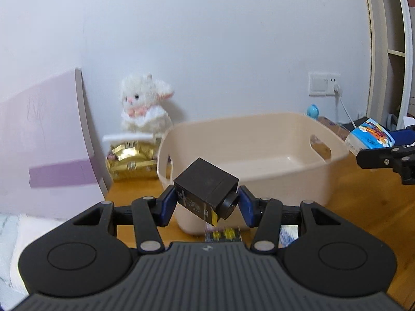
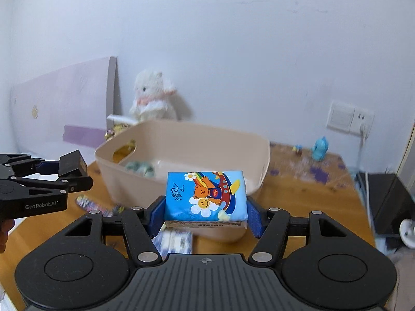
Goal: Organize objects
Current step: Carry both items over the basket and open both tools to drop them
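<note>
Left tool [image 1: 206,202] grips black cube [image 1: 205,194], tilted, just before near wall of beige bin [image 1: 285,171]. Right tool [image 2: 206,213] clamps blue tissue pack [image 2: 206,195], long axis across fingers, bin straight ahead. Both equally near bin.

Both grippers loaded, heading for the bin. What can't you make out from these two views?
- Bin contents: right view, greenish item blurred; left view, near wall hides it.
- Items on table under grippers: packet and pack, blurred, half hidden by fingers.
- Black box label: too small.
</note>
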